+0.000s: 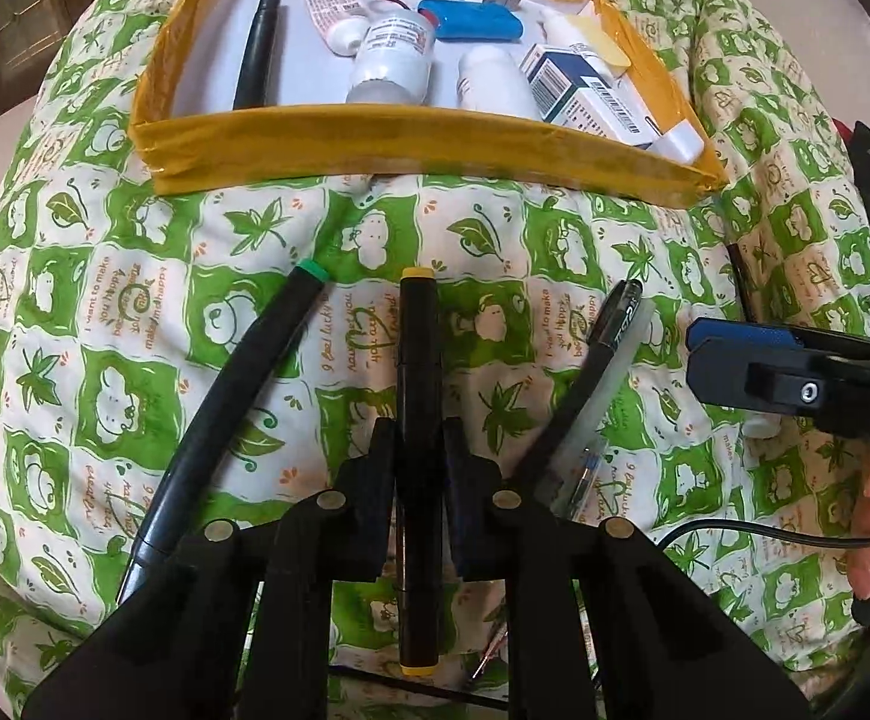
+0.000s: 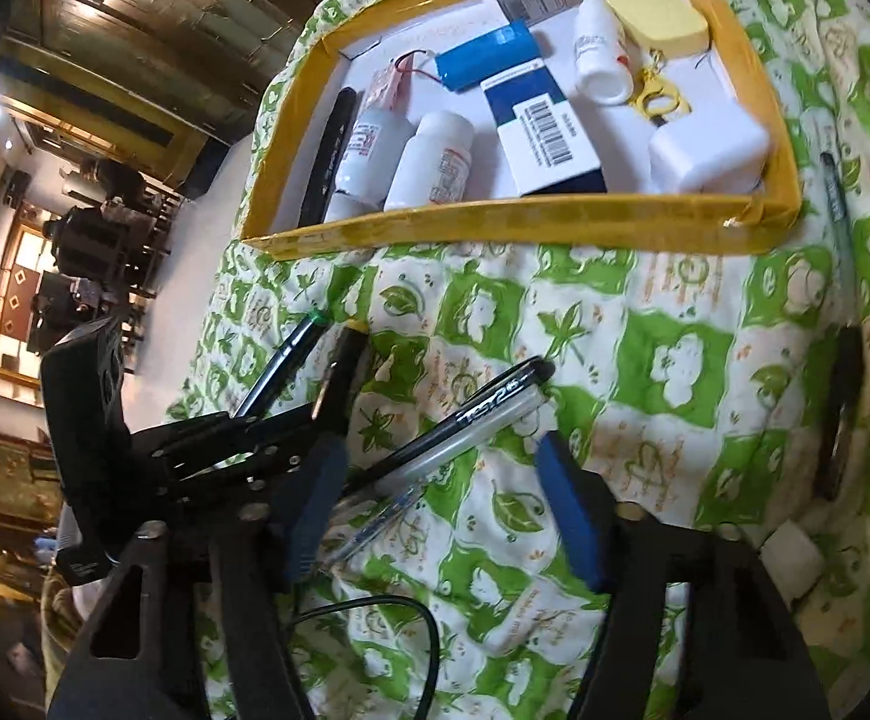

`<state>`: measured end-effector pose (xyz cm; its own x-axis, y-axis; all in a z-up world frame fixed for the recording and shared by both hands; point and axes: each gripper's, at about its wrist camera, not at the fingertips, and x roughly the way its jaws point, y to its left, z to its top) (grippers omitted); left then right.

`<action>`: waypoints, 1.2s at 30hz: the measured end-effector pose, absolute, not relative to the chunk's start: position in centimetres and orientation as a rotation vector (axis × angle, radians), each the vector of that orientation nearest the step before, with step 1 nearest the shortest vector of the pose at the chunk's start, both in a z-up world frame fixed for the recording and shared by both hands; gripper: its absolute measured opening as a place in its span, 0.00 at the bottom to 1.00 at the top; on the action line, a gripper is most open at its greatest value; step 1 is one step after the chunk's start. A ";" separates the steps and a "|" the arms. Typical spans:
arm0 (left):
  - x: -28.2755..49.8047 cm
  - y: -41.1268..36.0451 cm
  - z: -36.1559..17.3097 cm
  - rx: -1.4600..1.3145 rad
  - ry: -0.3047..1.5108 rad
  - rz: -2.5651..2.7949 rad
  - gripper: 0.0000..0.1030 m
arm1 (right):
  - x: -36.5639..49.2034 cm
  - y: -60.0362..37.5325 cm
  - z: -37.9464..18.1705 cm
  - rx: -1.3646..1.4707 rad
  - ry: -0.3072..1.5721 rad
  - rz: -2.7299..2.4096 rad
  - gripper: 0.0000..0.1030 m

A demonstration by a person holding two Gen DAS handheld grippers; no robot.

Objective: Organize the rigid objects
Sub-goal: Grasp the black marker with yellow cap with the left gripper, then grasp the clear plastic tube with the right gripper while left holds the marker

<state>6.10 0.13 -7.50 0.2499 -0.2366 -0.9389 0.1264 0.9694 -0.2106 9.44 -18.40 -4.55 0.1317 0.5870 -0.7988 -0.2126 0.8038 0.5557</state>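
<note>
- Our left tongs are clamped on the yellow-capped black marker, whose barrel runs straight between the two pads, one yellow end ahead of the tips and the other back under the frame.
- Our right tongs stand partly apart over the cloth with nothing pinched; the blue pads touch no pen.
- A green-capped marker lies just left of the held one, on the green-and-white leaf-print cloth.
- To the right of the held marker lie a black pen and a clear pen side by side, touching along their length; in the right wrist view they sit beside the left pad of our right tongs.
- The yellow-rimmed tray sits farther up the cloth, well apart from the pens, and holds a black marker, white bottles, a blue battery pack, a blue-and-white box and a yellow sponge.
- Another pen lies on the cloth just beside the tray's right wall.
</note>
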 end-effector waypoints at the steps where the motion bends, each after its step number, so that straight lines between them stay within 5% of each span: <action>1: 6.1 0.1 -7.5 -0.104 1.294 -0.247 0.12 | 9.4 -18.3 -4.4 0.353 1.311 0.610 0.49; 14: 6.0 2.8 -6.4 -0.168 1.280 -0.225 0.12 | 10.1 -16.5 -7.4 0.444 1.391 0.606 0.36; 23: 6.4 1.6 -6.4 -0.156 1.275 -0.217 0.12 | 10.7 -16.3 -9.2 0.470 1.514 0.416 0.39; 33: 6.2 2.7 -6.5 -0.194 1.268 -0.214 0.12 | 10.5 -17.0 -8.0 0.547 1.398 0.499 0.42; 36: 6.2 2.7 -6.5 -0.201 1.267 -0.214 0.12 | 10.5 -16.1 -7.8 0.509 1.366 0.532 0.31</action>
<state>6.19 2.75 -6.47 0.2843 -0.2687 -0.9203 0.0479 0.9627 -0.2663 10.49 -16.05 -7.77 0.1246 0.6261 -0.7697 -0.0591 0.7791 0.6241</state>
